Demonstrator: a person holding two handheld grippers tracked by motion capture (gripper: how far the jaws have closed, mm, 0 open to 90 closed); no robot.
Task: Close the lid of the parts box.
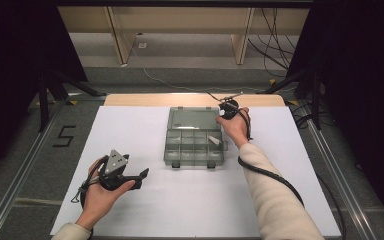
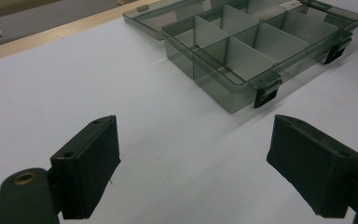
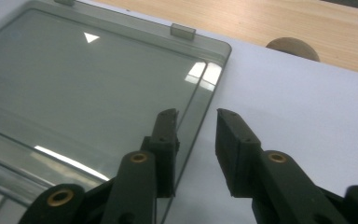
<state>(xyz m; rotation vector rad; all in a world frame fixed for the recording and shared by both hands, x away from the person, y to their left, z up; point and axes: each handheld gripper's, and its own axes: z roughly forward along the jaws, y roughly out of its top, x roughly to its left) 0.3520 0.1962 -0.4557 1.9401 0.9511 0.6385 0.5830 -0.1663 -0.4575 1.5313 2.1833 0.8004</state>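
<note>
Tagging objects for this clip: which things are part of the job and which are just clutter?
In play:
- box, open, compartments look empty
- lid, flat on the table; right hand-held gripper straddles its edge
- left hand-held gripper, open, away from the box

Lying about:
- cables on the floor
- "5" mark
- shelving

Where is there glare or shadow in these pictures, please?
Right gripper view: bright glare patches on the box lid. Left gripper view: the box throws a soft shadow on the white table. High view: dark at both sides, table evenly lit.
</note>
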